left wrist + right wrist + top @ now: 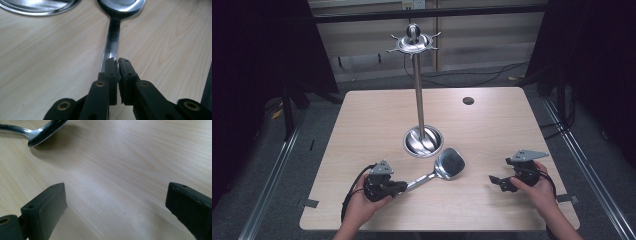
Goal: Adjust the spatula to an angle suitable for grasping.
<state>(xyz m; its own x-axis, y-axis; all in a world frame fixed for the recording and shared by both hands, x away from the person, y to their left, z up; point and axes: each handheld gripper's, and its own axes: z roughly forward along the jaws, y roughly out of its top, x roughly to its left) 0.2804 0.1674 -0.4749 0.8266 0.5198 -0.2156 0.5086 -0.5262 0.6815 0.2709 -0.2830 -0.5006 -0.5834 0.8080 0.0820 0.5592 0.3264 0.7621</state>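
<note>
A steel spatula (449,163) lies on the wooden table (362,120), its flat head just right of the stand's base. Its handle (112,42) runs back toward my left gripper (403,187), whose jaws are shut on the handle's end (117,62). In the left gripper view the spatula's head (121,6) sits at the top edge. My right gripper (495,181) rests low over the table at the right, jaws wide apart and empty (115,195). The right gripper view catches the spatula's head (46,131) at upper left.
A tall steel utensil stand (418,75) with hooks at its top (413,44) rises from a round dish base (423,140) at the table's middle. A dark round hole (468,100) marks the far right of the table. Metal rails run along the floor on both sides.
</note>
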